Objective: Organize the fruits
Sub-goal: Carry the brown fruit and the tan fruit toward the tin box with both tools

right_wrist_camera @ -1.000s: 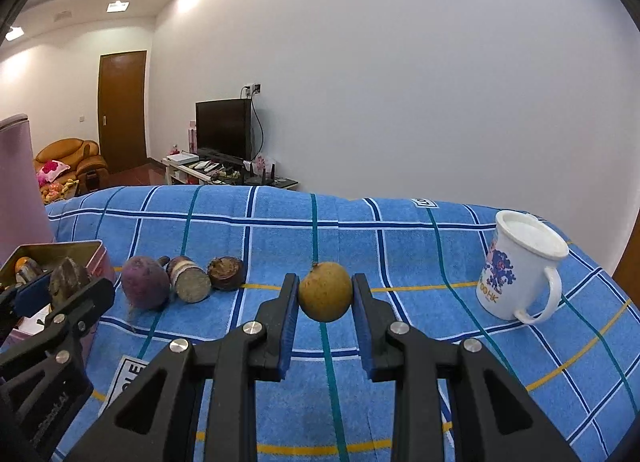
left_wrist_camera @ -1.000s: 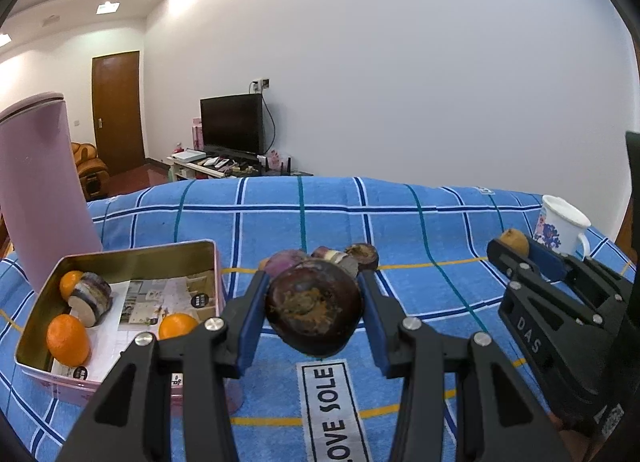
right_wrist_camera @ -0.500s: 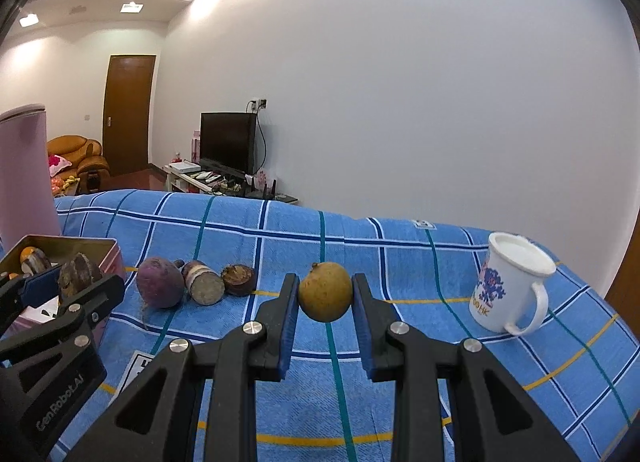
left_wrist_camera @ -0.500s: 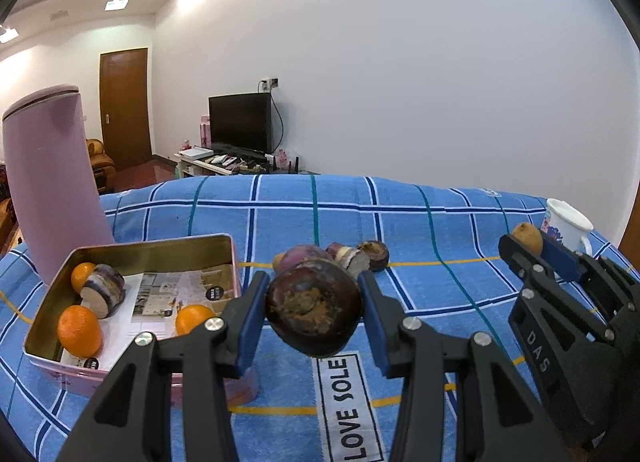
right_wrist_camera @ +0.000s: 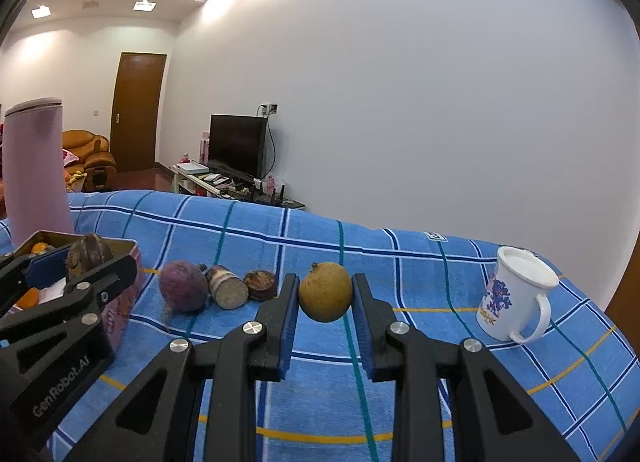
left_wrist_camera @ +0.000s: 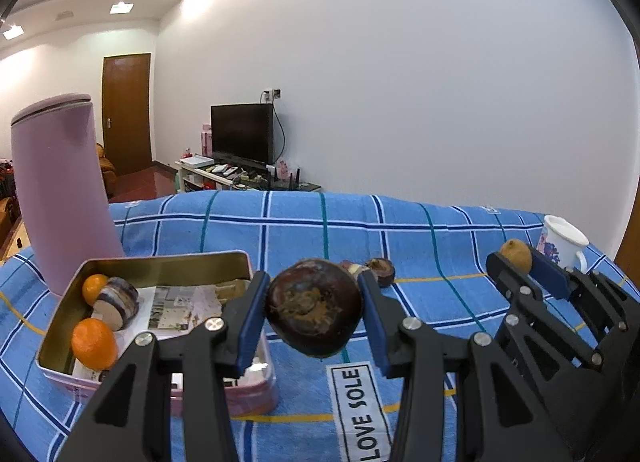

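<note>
In the left wrist view my left gripper (left_wrist_camera: 313,302) is shut on a dark brown round fruit (left_wrist_camera: 314,314), held above the cloth just right of an open tin box (left_wrist_camera: 168,261). The tin holds two oranges (left_wrist_camera: 94,343) and a cut striped piece (left_wrist_camera: 117,302) on printed paper. My right gripper (right_wrist_camera: 325,296) is shut on a yellow-brown round fruit (right_wrist_camera: 326,302), also lifted off the cloth. On the cloth between the grippers lie a purple round root (right_wrist_camera: 183,291), a cut piece (right_wrist_camera: 226,289) and a small dark fruit (right_wrist_camera: 261,285).
A tall pink tumbler (left_wrist_camera: 60,198) stands behind the tin at the left. A white mug (right_wrist_camera: 516,298) with a blue print sits at the right of the blue checked cloth (right_wrist_camera: 400,262). A "LOVE SOLE" label (left_wrist_camera: 362,410) lies under the left gripper.
Both grippers have drifted left toward the tin, each still holding its fruit. The tin now sits closer to the left gripper's fingers.
</note>
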### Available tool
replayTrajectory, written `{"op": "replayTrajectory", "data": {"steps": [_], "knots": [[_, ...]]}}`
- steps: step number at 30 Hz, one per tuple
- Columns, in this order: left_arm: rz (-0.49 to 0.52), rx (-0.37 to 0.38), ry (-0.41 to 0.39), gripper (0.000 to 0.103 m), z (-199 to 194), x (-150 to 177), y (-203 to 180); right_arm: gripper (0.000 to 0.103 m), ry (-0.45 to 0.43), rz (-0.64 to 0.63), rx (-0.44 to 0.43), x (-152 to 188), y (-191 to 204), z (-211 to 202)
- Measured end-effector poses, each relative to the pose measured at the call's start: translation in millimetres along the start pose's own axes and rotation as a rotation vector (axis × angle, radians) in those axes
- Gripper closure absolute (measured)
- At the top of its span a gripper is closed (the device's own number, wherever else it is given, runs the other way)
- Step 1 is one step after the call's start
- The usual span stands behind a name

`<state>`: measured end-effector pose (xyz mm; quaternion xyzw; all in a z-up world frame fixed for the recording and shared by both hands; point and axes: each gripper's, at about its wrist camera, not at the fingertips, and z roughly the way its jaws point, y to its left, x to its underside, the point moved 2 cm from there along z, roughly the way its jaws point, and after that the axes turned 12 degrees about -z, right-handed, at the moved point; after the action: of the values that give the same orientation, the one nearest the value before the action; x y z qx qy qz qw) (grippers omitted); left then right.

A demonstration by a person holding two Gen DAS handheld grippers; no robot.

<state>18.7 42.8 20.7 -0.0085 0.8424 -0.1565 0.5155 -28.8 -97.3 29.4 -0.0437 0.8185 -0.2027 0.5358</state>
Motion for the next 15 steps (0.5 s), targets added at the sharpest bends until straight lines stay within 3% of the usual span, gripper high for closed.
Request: {"op": "replayTrajectory", "data": {"steps": [15], "knots": [[-0.038,-0.049,-0.038,0.056,-6,-16,43,0.075,-0.029,-0.012,-0.079,-23,38,-7]]}}
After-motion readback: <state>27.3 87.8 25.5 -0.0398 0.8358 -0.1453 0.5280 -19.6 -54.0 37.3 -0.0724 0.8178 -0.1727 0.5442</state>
